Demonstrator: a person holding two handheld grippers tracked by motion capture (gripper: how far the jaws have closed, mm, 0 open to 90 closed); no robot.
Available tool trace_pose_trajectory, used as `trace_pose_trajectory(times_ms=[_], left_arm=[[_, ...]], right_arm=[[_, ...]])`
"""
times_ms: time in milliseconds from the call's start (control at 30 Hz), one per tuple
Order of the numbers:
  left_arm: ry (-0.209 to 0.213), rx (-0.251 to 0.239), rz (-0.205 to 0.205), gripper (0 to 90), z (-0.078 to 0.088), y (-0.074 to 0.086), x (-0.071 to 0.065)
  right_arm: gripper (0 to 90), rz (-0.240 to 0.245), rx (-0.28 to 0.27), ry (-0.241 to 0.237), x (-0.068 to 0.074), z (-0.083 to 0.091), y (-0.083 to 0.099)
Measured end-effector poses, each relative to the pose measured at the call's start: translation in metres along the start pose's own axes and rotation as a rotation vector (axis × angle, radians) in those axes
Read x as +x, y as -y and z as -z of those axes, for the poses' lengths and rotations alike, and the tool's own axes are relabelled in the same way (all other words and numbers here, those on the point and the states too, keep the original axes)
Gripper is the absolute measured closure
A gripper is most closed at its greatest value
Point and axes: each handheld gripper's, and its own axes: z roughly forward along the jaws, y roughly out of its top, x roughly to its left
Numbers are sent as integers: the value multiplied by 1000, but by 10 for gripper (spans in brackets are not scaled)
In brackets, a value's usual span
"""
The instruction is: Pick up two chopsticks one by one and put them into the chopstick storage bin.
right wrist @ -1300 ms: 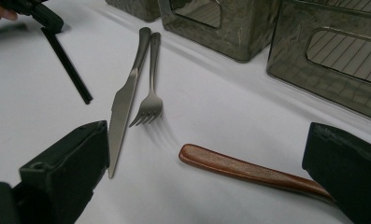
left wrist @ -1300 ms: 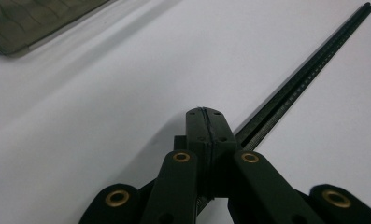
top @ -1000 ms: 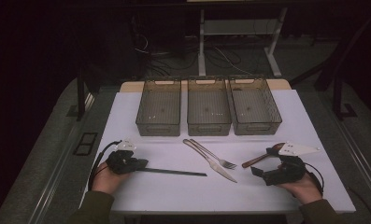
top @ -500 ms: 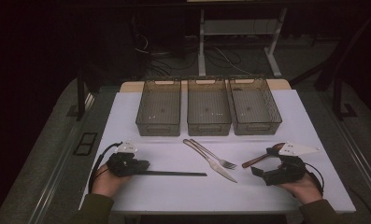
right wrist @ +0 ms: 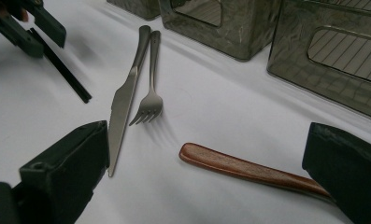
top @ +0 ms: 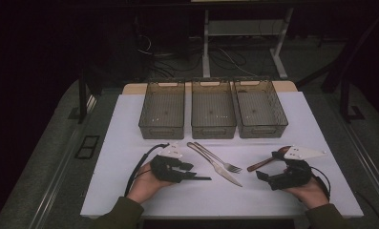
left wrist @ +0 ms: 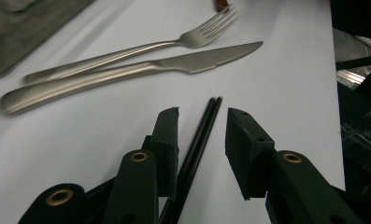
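While the left tongs (left wrist: 202,121) have just been opening around the thin black chopsticks (left wrist: 199,135) lying on the white worktop (top: 273,195), the right tongs (right wrist: 206,177) stand wide open beside the brown wooden handle (right wrist: 248,169)

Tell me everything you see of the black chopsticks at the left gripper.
The black chopsticks are a thin, matte pair lying side by side on the white table, tips pointing toward the knife but clear of it. They run between the jaws of the left gripper, which have just been opening; a gap shows on the right, and left-side contact is unclear.
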Motion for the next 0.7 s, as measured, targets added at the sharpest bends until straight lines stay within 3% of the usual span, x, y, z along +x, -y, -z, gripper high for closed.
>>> trace_pose_trajectory(times_ms=[333,500,700], left_arm=[[53,52,-51,685,-44,-17,-4],[53,78,-82,731,-55,-19,-5],[33,74,-105,791,-56,-18,-7]], right_arm=[[4,4,5,-3,-1,-3,-1],[4,5,4,-7,-2,-3,-1],[4,5,1,-9,-2,-3,-1]])
